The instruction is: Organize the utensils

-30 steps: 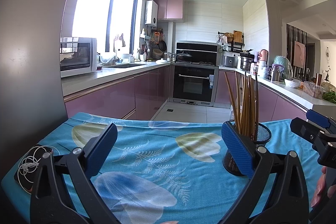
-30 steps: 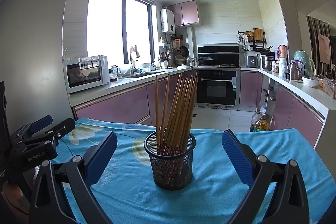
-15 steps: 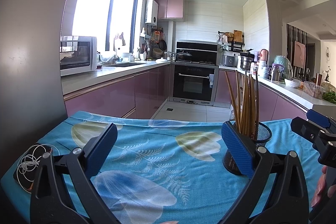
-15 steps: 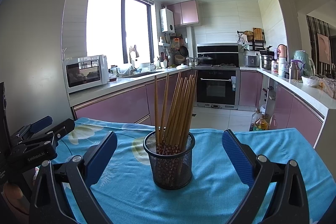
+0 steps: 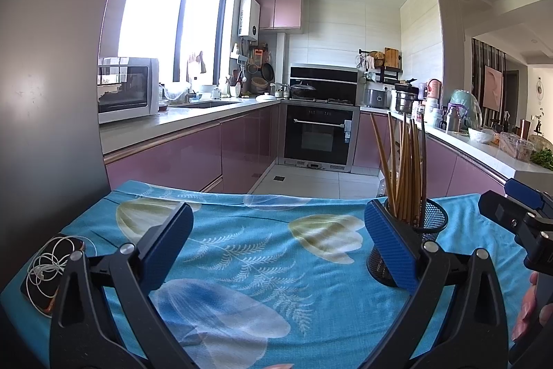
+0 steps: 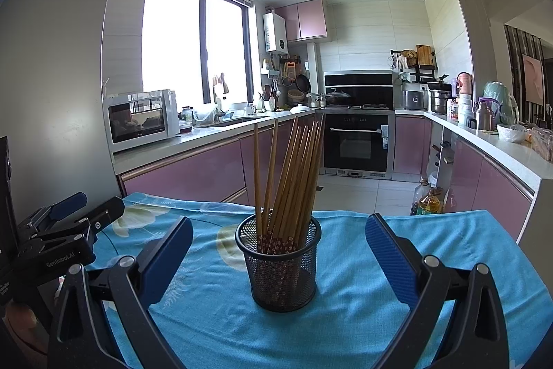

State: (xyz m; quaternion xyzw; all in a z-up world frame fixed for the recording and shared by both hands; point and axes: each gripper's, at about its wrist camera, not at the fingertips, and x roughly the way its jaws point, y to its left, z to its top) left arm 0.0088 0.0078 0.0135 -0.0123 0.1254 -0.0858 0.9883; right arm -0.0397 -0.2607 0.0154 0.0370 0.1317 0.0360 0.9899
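With chopsticks (image 6: 290, 175) upright in mesh holder (image 6: 280, 265), centred ahead of right gripper (image 6: 279, 251) (nearer); left gripper (image 5: 276, 248) offset leftward. Both fingers released, empty.

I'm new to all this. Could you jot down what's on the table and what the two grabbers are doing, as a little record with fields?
Surface: table under a blue floral cloth
Holder: black mesh cup, upright on the cloth
Contents: wooden chopsticks standing in the cup, fanned out
Left gripper: open, empty, above bare cloth
Right gripper: open, empty, facing the cup
Other: white earphone cable at the cloth's left edge
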